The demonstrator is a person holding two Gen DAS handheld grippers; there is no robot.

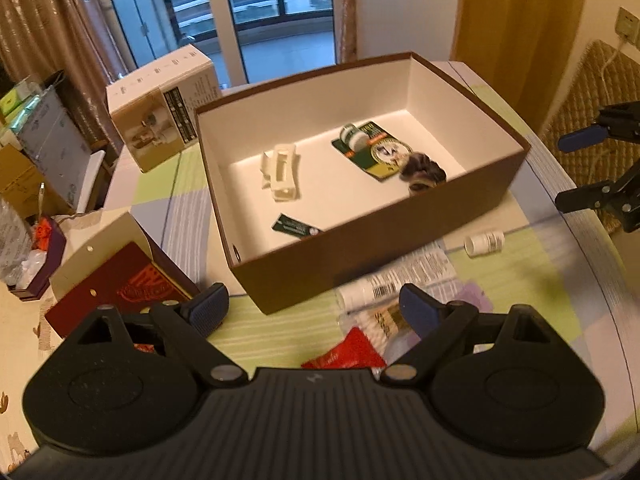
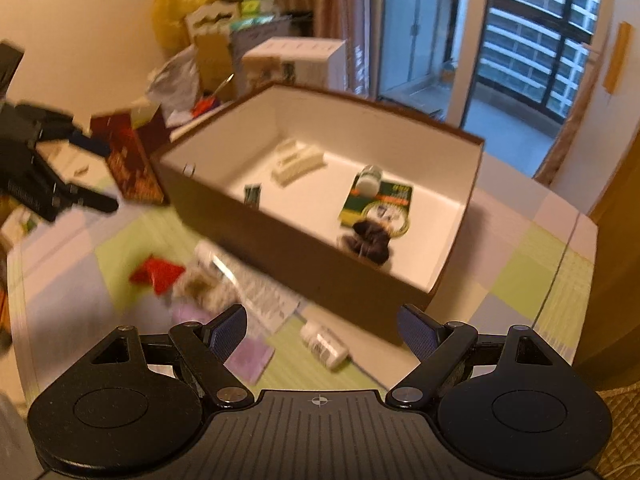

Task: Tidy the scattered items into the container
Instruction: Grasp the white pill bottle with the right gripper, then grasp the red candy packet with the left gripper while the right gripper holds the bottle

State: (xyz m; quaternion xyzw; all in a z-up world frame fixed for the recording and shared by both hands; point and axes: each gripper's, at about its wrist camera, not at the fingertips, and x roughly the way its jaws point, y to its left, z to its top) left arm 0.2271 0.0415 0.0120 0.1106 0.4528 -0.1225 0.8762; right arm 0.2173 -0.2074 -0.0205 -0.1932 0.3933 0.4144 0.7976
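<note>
A brown box with a white inside (image 1: 492,178) (image 2: 280,252) stands on the checked tablecloth. In it lie a white clip (image 1: 280,172) (image 2: 296,164), a green card with a small roll (image 1: 372,146) (image 2: 380,204), a dark scrunchie (image 1: 424,172) (image 2: 370,240) and a small dark label (image 1: 294,228) (image 2: 253,194). In front of the box lie a white pill bottle (image 1: 484,242) (image 2: 324,344), a printed packet (image 1: 400,284) (image 2: 260,296), a red packet (image 1: 348,354) (image 2: 156,274) and a purple sheet (image 2: 250,356). My left gripper (image 1: 314,312) (image 2: 84,170) is open over the packets, holding nothing. My right gripper (image 2: 322,334) (image 1: 572,168) is open above the bottle.
A maroon folder with a beige flap (image 1: 120,280) (image 2: 128,160) lies left of the box. A white product carton (image 1: 160,108) (image 2: 292,62) stands behind it. Bags and cartons (image 1: 28,184) crowd the left side. A wicker chair back (image 1: 584,104) is beyond the table's right edge.
</note>
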